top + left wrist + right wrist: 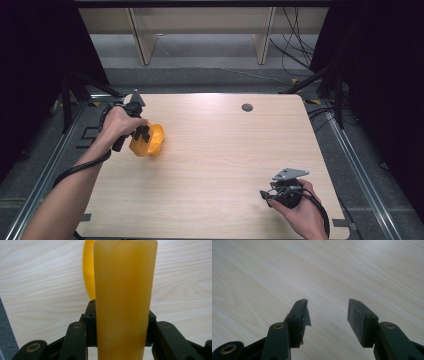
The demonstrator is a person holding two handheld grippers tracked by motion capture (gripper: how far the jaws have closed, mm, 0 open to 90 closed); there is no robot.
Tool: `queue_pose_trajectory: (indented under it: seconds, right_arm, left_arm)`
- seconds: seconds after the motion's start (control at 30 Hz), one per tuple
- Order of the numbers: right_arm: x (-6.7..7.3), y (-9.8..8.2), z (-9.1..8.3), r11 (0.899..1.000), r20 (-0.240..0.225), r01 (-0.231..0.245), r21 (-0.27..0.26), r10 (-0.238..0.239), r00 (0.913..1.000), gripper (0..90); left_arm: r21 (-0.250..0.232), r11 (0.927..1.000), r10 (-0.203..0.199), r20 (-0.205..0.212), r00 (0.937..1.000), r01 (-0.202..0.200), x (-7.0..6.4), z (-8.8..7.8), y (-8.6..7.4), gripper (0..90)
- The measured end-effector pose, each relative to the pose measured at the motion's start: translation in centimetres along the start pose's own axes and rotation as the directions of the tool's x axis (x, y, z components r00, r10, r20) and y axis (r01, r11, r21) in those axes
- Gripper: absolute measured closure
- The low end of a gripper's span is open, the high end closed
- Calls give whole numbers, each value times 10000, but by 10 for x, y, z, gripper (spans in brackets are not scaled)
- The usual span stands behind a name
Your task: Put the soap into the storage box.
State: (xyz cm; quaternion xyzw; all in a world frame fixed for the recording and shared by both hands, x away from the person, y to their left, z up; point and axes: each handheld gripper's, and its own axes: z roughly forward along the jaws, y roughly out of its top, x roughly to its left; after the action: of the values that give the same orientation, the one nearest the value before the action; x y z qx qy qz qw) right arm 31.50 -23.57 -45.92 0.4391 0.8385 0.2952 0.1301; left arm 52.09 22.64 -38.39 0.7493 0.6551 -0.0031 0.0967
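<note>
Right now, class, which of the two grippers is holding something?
The left gripper: its jaws clamp an orange cup. The right gripper is open, nothing between its jaws.

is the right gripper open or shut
Open. In the right gripper view the right gripper has its two black jaws standing apart, with nothing but bare wooden table between them.

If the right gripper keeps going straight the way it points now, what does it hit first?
Probably just the bare wooden table. The right gripper is open with nothing between its jaws, and only tabletop lies ahead of it. Depth is hard to judge, so the contact point is uncertain.
</note>
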Motion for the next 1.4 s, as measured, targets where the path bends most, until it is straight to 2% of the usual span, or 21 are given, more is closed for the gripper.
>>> queue_pose_trajectory:
  seconds: [0.03,0.23,0.27,0.33,0.37,0.43,0.5,0.53,0.63,0.8,0.83,0.87,0.9,0.93,1.1,1.13,1.2,1.23,1.3,1.37,1.4]
  right_arm:
    - [0,0,0,10000,3,7,9,-7,10000,505]
    - [-1,0,1,9999,21,147,-54,-147,9999,505]
    - [-1,0,1,9999,24,146,-53,-146,9999,505]
    - [0,-1,2,9997,81,130,-209,-129,9999,505]
    - [0,-1,2,9997,77,129,-207,-127,9999,505]
    - [0,0,1,9999,46,-13,-166,14,10000,505]
    - [0,-1,2,9995,21,-59,-303,60,10000,505]
    - [0,0,0,10000,-13,4,-68,-4,10000,505]
    - [0,0,0,10000,-14,0,-75,-1,10000,505]
    - [0,0,0,10000,-28,-5,-73,5,10000,505]
    - [0,0,0,10000,-32,-4,-73,4,10000,505]
    - [0,0,0,10000,-33,-6,-72,6,10000,505]
    - [0,0,0,10000,-33,-6,-72,6,10000,505]
    - [0,0,0,10000,-36,-2,-68,2,10000,505]
    - [0,0,0,10000,-15,-1,-4,1,10000,505]
    - [0,0,0,10000,-15,-1,-4,1,10000,505]
    - [-2,0,2,9997,-25,237,-55,-238,9997,505]
    - [-2,0,2,9997,-27,252,-58,-253,9997,505]
    - [-2,0,1,9997,-27,240,-63,-240,9997,505]
    - [-1,-1,1,9998,-23,209,-45,-209,9998,505]
    - [-2,0,2,9997,-36,258,-46,-258,9997,505]
  left_arm:
    - [-17,9999,-171,17,9999,171,-1,0,0,603]
    - [127,9999,60,62,10000,-61,1,0,4,604]
    - [-137,9998,-135,14,9999,135,0,2,4,604]
    - [-114,9999,-43,22,10000,44,1,2,6,603]
    - [229,9991,357,20,9994,-358,4,0,7,603]
    - [-172,9998,-82,34,10000,82,1,2,8,603]
    - [-25,9999,139,91,9999,-139,2,1,9,603]
    - [-25,9999,139,91,9999,-139,2,1,9,603]
    - [-257,9997,-35,90,10000,38,1,3,12,604]
    - [-79,9998,187,99,9998,-186,0,2,15,603]
    - [-303,9995,-106,94,9999,109,-2,4,15,603]
    - [50,9996,261,124,9996,-262,0,2,16,603]
    - [-4,9998,199,162,9997,-199,0,2,17,603]
    - [-374,9993,-55,133,9999,60,-3,5,17,604]
    - [-324,9994,-94,116,9999,98,-3,8,19,603]
    - [-268,9996,-81,136,9999,85,-3,8,20,603]
    - [102,9993,365,154,9992,-367,0,7,21,603]
    - [81,9994,345,195,9992,-346,1,8,21,604]
    - [-238,9996,-156,169,9997,160,-3,12,21,603]
    - [23,10000,93,163,9998,-93,0,11,22,603]
    - [-259,9995,-189,126,9997,192,-1,13,23,603]
